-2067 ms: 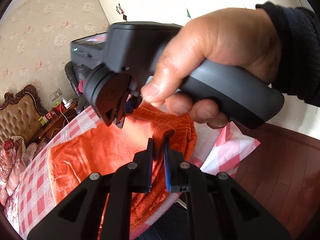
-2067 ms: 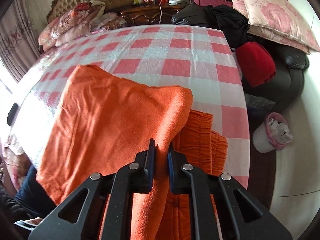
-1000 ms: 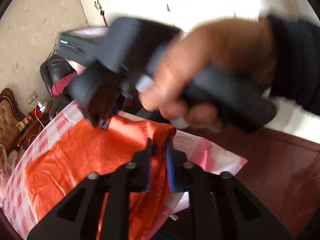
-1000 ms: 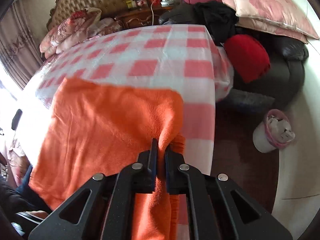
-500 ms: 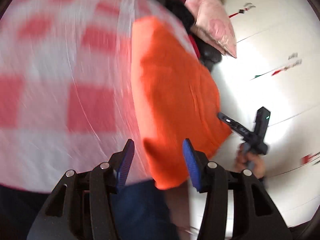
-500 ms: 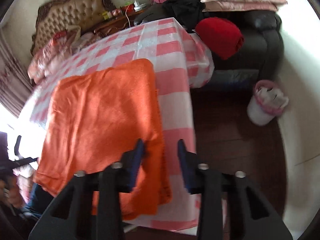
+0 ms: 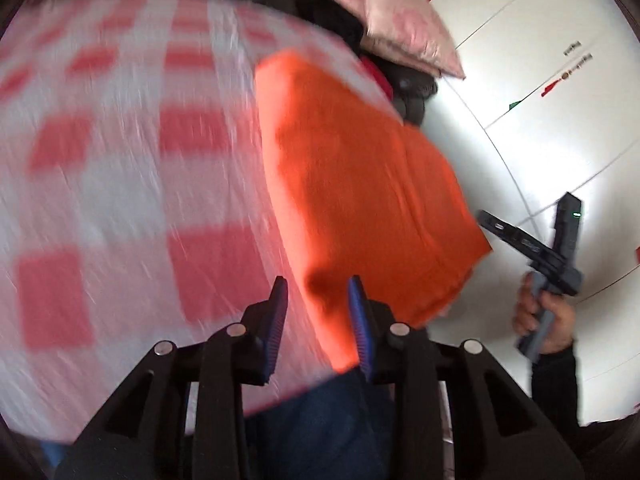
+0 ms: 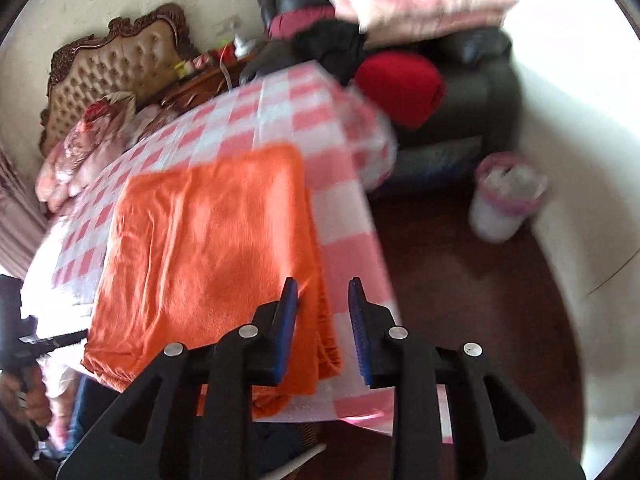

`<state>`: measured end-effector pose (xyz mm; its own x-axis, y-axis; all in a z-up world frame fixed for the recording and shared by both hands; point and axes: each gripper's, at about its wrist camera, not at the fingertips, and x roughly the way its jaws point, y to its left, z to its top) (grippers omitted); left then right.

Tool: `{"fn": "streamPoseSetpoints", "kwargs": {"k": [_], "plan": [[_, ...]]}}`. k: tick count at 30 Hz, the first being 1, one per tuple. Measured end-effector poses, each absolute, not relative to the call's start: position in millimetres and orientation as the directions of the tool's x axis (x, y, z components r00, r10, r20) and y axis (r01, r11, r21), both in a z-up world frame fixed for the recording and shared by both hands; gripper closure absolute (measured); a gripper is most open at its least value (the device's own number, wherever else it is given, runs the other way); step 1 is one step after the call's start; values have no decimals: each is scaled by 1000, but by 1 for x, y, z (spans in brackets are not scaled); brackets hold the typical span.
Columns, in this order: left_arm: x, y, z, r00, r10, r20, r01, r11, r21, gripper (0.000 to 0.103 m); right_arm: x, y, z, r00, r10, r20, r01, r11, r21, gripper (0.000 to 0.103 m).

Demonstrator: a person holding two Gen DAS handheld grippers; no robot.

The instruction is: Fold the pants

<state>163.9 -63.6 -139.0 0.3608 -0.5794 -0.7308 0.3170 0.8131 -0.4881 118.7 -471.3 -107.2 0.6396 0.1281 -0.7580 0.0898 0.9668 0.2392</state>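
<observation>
Freed pants [image 7: 360, 184] between closing, part-open left claw [image 7: 318, 320]

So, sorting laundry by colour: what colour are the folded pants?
Bright orange pants, clearest in the right wrist view.

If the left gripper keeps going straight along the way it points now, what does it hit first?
Most likely the near corner of the orange pants, which sits between the closing jaws of the left gripper without being pinched. The checkered tablecloth lies just beneath. Blur makes depth uncertain.
</observation>
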Motion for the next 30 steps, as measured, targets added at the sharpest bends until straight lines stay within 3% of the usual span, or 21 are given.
{"fn": "streamPoseSetpoints", "kwargs": {"k": [4, 8, 10, 17, 18, 20, 22, 23, 25, 27, 30], "plan": [[197, -107, -111, 557, -506, -659, 439, 853, -284, 71, 120, -442, -80, 712, 94, -696, 67, 977, 200, 49], [236, -164, -118, 618, -461, -637, 509, 852, -123, 71, 127, -406, -101, 680, 1, -734, 64, 996, 60, 48], [253, -182, -134, 602, -420, -679, 519, 852, -66, 71, 124, -401, -117, 663, -38, -748, 88, 996, 27, 48], [255, -178, -160, 608, -331, -722, 499, 866, 23, 70, 105, -393, -144, 696, -107, -710, 94, 994, -57, 42], [250, -175, -160, 619, -323, -716, 499, 865, 42, 68, 103, -393, -145, 699, -106, -708, 93, 994, -58, 42], [240, -173, -153, 646, -309, -698, 490, 869, 69, 46, 104, -395, -142, 689, -95, -718, 91, 995, -45, 41], [223, -168, -138, 672, -312, -672, 468, 882, 58, 32, 108, -398, -131, 677, -78, -732, 94, 995, -19, 34], [210, -165, -127, 674, -328, -661, 462, 886, 31, 32, 107, -399, -123, 686, -64, -725, 97, 995, 3, 33], [189, -166, -116, 658, -364, -659, 483, 876, -3, 32, 111, -408, -102, 718, -34, -696, 108, 992, 63, 26], [161, -173, -113, 616, -425, -663, 548, 836, -27, 44, 124, -417, -89, 728, -25, -686, 127, 987, 99, 26], [134, -188, -131, 562, -421, -712, 610, 792, 13, 64, 147, -419, -89, 711, -30, -703, 121, 989, 80, 26]]}}
